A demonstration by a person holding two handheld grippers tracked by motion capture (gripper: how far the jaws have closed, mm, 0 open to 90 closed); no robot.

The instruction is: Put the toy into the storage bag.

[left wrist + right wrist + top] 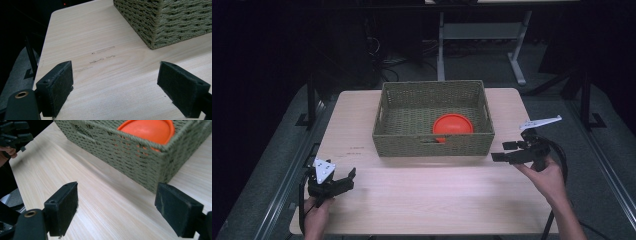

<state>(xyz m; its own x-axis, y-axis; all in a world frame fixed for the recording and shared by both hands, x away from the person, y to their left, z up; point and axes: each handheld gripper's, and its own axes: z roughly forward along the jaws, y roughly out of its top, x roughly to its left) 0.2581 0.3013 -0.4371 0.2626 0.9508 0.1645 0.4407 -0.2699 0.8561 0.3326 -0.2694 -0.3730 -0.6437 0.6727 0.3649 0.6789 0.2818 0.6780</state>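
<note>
Jaws parted, square black pads; woven basket (432, 145), round orange plate (453, 123).

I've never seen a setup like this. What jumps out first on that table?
The bright orange plate catches the eye first, lying inside the woven green basket at the far middle of the pale wooden table. Then come the two black hand-held tools: the left gripper near the table's front left corner and the right gripper beside the basket, both open and empty.

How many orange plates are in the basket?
1. A single orange plate lies inside the woven basket, at its front right part near the front wall. Nothing else shows on the basket floor, though the front wall could hide something small.
</note>
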